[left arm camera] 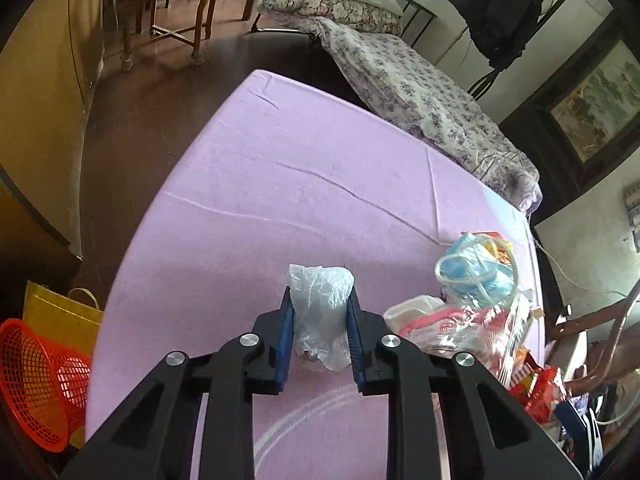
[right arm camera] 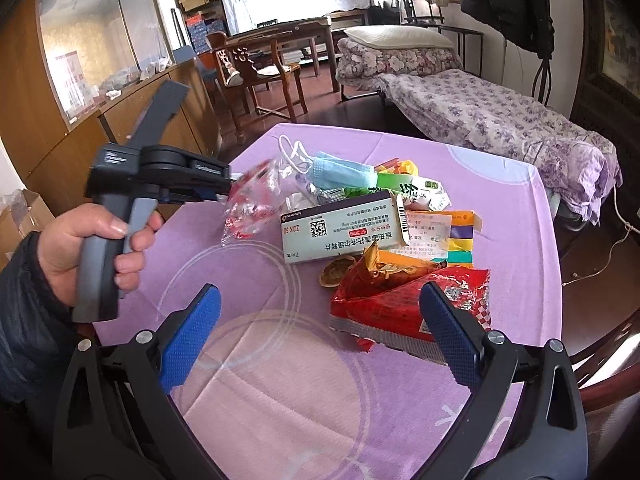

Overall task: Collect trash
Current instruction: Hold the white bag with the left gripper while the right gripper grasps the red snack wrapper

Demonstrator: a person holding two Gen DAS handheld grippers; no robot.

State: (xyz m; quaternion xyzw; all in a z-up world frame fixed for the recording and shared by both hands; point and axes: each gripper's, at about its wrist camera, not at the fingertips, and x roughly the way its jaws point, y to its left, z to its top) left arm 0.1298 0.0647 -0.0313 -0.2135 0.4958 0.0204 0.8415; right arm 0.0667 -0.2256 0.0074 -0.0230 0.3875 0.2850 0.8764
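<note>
My left gripper (left arm camera: pixel 320 300) is shut on a crumpled clear plastic bag (left arm camera: pixel 322 316) and holds it above the purple tablecloth (left arm camera: pixel 280 184). In the right wrist view the left gripper (right arm camera: pixel 224 194) shows at the left, held in a hand. A trash pile lies on the table: a blue face mask (right arm camera: pixel 340 170), a white medicine box (right arm camera: pixel 340 226), a red snack bag (right arm camera: pixel 396 304), a clear red-printed wrapper (right arm camera: pixel 250 208). My right gripper (right arm camera: pixel 320 336) is open and empty, low over the table, its right finger beside the red snack bag.
A red mesh basket (left arm camera: pixel 36 380) and a yellow bag (left arm camera: pixel 60 316) sit on the floor left of the table. A floral daybed (right arm camera: pixel 480 116), wooden chairs (right arm camera: pixel 256 76) and a low cabinet (right arm camera: pixel 140 120) stand beyond the table.
</note>
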